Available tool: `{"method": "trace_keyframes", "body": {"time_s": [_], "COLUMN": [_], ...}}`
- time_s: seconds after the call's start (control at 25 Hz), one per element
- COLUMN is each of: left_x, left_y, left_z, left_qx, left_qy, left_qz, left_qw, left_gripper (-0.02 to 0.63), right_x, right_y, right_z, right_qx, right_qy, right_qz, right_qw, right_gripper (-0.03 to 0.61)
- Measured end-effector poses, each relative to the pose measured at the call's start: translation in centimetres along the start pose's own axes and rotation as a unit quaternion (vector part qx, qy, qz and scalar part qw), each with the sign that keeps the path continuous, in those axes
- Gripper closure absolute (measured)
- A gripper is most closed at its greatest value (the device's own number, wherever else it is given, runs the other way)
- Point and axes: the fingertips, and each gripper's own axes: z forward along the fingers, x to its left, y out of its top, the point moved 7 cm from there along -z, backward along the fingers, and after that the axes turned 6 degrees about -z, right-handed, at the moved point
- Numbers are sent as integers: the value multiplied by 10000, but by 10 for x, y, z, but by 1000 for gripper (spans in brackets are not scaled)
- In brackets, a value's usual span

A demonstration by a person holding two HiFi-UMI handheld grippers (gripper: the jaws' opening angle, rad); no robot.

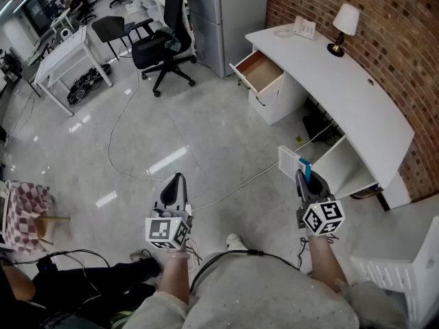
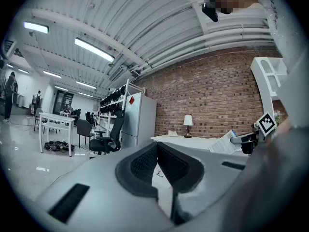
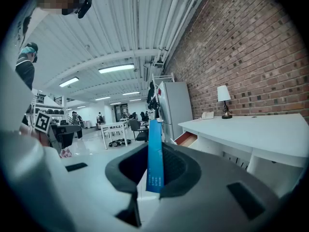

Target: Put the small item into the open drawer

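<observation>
A flat white and blue box (image 1: 293, 164) stands between the jaws of my right gripper (image 1: 303, 177), which is shut on it; in the right gripper view its blue edge (image 3: 155, 154) rises upright from the jaws. My left gripper (image 1: 176, 182) hangs over the floor at the lower left, shut with nothing in it (image 2: 155, 164). The open drawer (image 1: 258, 70) juts from the white cabinet at the left end of the long white desk (image 1: 343, 91), well ahead of both grippers. It shows again in the right gripper view as a brown-lined drawer (image 3: 186, 139).
A lamp (image 1: 343, 26) and a telephone (image 1: 304, 27) stand on the desk by the brick wall. A black office chair (image 1: 161, 46) and a white table (image 1: 65, 53) are at the far left. A cable (image 1: 123, 156) runs across the glossy floor. A checked bag (image 1: 24, 214) lies at my left.
</observation>
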Motion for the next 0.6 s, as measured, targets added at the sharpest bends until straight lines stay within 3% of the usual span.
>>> {"method": "trace_keyframes", "body": {"time_s": [0.6], "left_x": [30], "left_y": [-12], "left_z": [9], "left_qx": [46], "left_qy": [107], "left_qz": [-218], "left_qw": [9997], "left_gripper": [609], "right_x": [-1], "right_y": [-7], "right_z": [23], "right_qx": [75], "right_qy": [-130], "right_qz": [58], "right_qw": [9999], "right_gripper": [520]}}
